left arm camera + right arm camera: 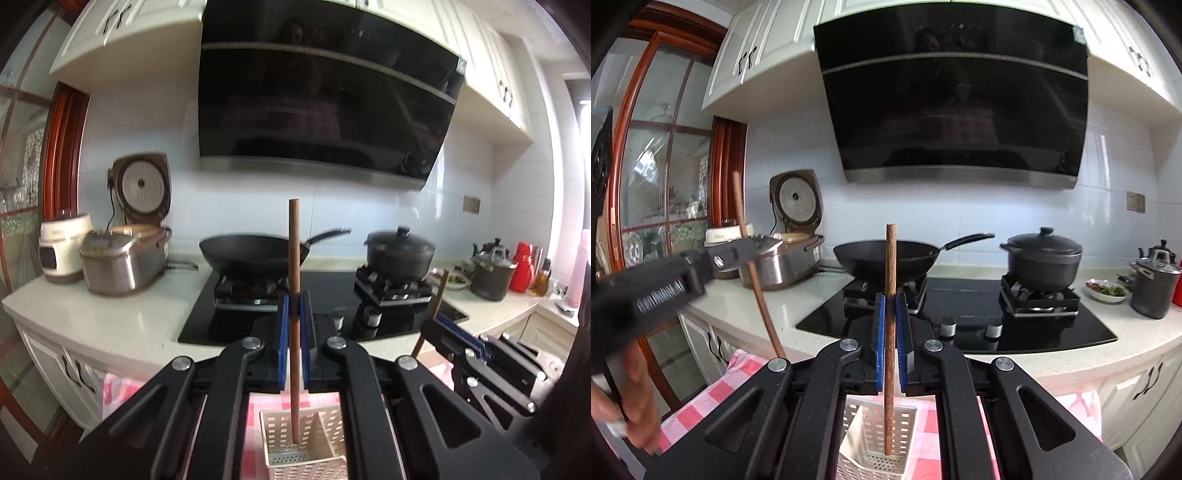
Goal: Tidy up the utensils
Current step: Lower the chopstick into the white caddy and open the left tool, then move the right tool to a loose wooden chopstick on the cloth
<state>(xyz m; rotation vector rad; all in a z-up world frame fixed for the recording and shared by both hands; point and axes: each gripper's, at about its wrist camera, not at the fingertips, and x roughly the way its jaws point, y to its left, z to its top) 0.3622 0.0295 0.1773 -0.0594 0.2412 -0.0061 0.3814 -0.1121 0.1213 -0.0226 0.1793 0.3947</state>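
Note:
My left gripper (pixel 294 306) is shut on a brown wooden chopstick (pixel 294 258) held upright; its lower tip reaches into a cream perforated utensil basket (pixel 306 461) below. My right gripper (pixel 891 306) is shut on a second brown chopstick (pixel 890 266), also upright, with its tip inside the same basket (pixel 875 461). The right gripper with its stick shows at the right of the left wrist view (pixel 454 332). The left gripper shows at the left of the right wrist view (pixel 731 254), with a hand behind it.
The basket stands on a pink checked cloth (pixel 709 395). Beyond is a white counter (pixel 92 317) with a black hob (pixel 332 295), a wok (pixel 255 251), a lidded pot (pixel 400 254), rice cookers (pixel 118 258) and bottles (pixel 522 266).

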